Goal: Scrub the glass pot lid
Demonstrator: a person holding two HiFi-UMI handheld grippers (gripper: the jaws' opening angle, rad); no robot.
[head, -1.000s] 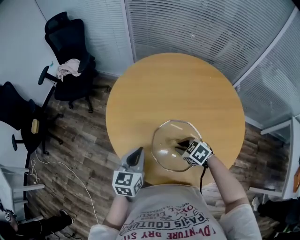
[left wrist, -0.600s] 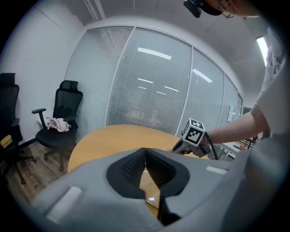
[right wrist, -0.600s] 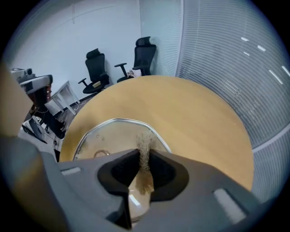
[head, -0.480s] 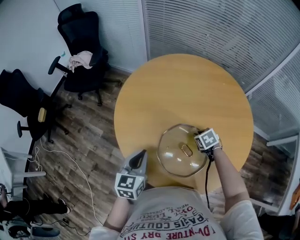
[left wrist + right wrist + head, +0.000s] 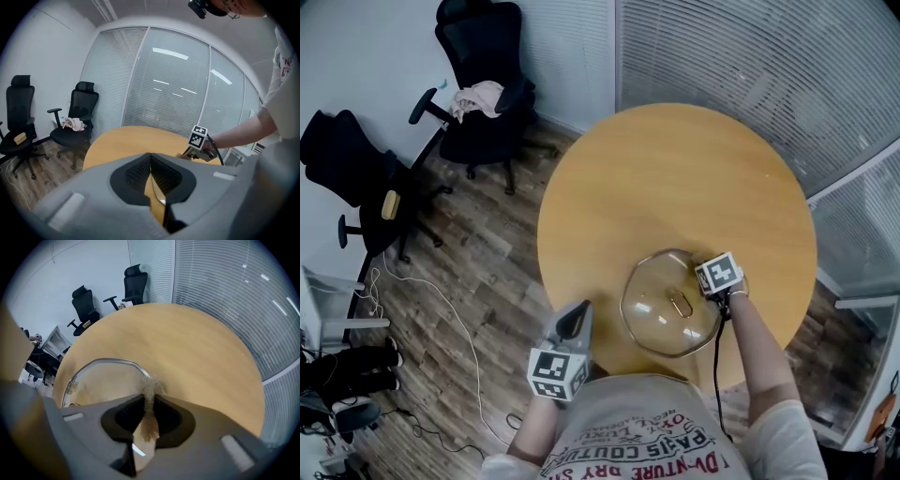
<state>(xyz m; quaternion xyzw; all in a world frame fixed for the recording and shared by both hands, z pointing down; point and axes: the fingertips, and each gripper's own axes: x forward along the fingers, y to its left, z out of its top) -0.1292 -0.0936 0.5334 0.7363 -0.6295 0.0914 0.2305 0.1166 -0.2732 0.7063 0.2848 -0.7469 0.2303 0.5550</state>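
The glass pot lid (image 5: 661,314) lies on the round wooden table (image 5: 675,178) near its front edge, its metal handle (image 5: 679,302) facing up. My right gripper (image 5: 715,270) sits at the lid's right rim, shut on a tan fibrous scrubber (image 5: 150,391) that touches the table just beside the lid's metal rim (image 5: 112,361). My left gripper (image 5: 577,313) hovers off the table's front left edge, shut with nothing between its fingers. In the left gripper view the left gripper (image 5: 151,157) faces the table, with the right gripper's marker cube (image 5: 198,137) beyond it.
Two black office chairs (image 5: 483,84) stand on the wooden floor at the upper left, one with a pink cloth (image 5: 478,97) on its seat. A white cable (image 5: 441,300) trails over the floor. Blinds and glass walls (image 5: 750,56) close off the far side.
My right gripper moved from over the lid's middle to its right rim and has stayed there. The left gripper has held its place. The head view has shifted slightly.
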